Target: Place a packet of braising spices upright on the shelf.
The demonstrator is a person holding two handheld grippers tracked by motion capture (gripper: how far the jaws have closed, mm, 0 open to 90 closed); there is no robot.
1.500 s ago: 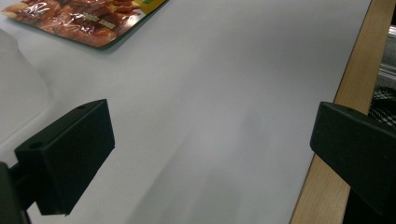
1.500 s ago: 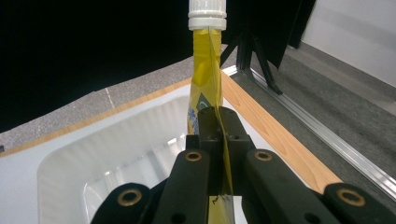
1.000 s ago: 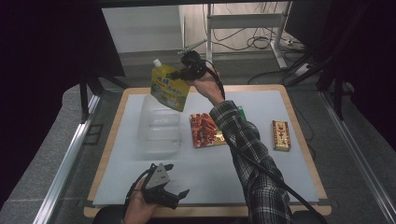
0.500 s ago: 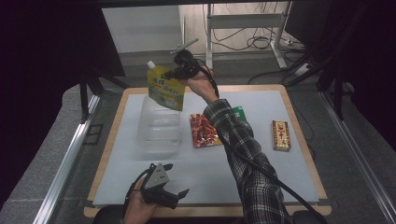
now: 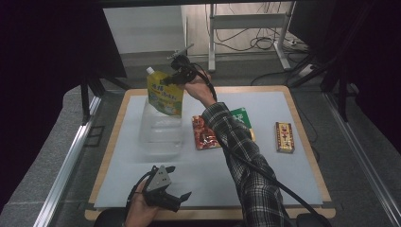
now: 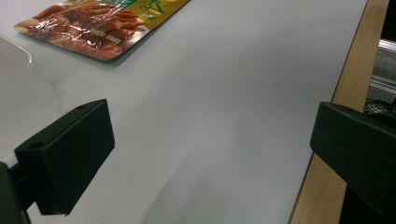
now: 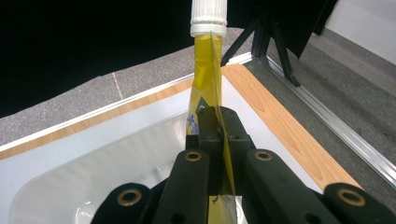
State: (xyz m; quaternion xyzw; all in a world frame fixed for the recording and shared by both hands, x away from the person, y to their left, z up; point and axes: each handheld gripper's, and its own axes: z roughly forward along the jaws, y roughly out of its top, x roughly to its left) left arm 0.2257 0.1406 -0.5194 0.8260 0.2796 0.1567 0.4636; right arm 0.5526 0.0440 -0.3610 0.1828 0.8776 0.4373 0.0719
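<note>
Two grippers in play. Nearest, at the front edge of the table (image 5: 302, 156): left gripper (image 5: 177, 198) in the person's left hand (image 5: 139, 213), jaws spread wide, nothing between them. Same from the left gripper view: both black pads (image 6: 65, 158) well apart over bare white table top, wooden rim to one side. Low over the surface; touching or not, can't tell.

Further in, mid table: clear plastic tub (image 5: 161, 130), open top, looks empty. Just right of it, red snack bag (image 5: 204, 132) lying flat, also in the left gripper view (image 6: 91, 28) at the top edge. Green packet (image 5: 242, 116) partly under the plaid sleeve (image 5: 246, 161), touching or overlapping the red bag. Well apart to the right, small red-and-gold box (image 5: 284, 137) lying flat.

Far side: right arm stretched forward, right gripper (image 5: 171, 81) clamped tight on the upper edge of the yellow pouch (image 5: 164, 97). Pouch off the table, hanging upright above the back end of the tub, white cap (image 5: 150, 70) at the top left corner. Bottom of the pouch over the tub's rim; inside or still above it, can't tell. Right gripper view confirms: jaws pinched on the thin pouch (image 7: 205, 88) seam, cap (image 7: 208, 16) pointing away from the camera, tub (image 7: 93, 177) directly beneath, wooden table edge beyond.

Behind the table: grey floor, metal stand legs, loose cables.
</note>
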